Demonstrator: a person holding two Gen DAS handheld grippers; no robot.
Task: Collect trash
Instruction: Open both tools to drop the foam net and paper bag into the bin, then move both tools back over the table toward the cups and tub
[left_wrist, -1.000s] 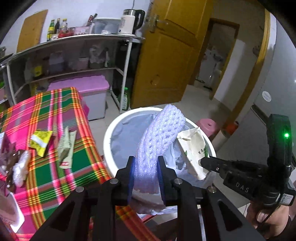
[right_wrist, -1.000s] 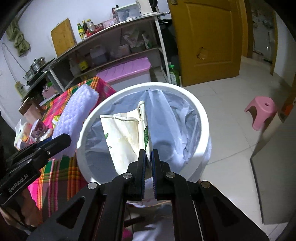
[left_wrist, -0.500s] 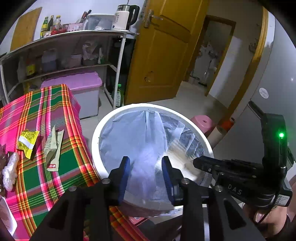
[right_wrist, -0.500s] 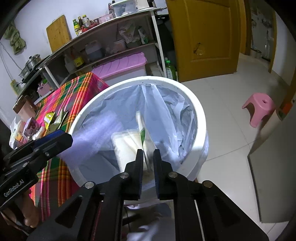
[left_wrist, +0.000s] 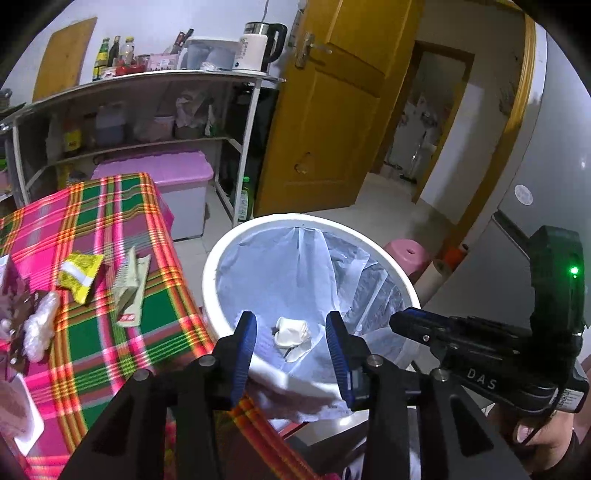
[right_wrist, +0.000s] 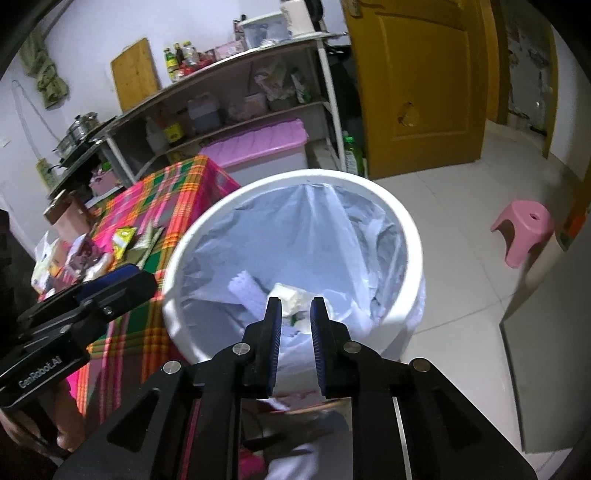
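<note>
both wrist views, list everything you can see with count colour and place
round white plastic bin: 1, white with pale liner, on the floor beside the table
white foam net sleeve: 1, white, inside the bin
crumpled cream paper bag: 1, cream, bin bottom
plaid tablecloth: 1, pink-green, covering the table
yellow snack wrapper: 1, yellow, on the cloth
pale green wrapper: 1, cloth, beside the yellow one
pink plastic stool: 1, pink, floor
left claw: open, empty, above the bin
right claw: open, empty, above the bin
</note>
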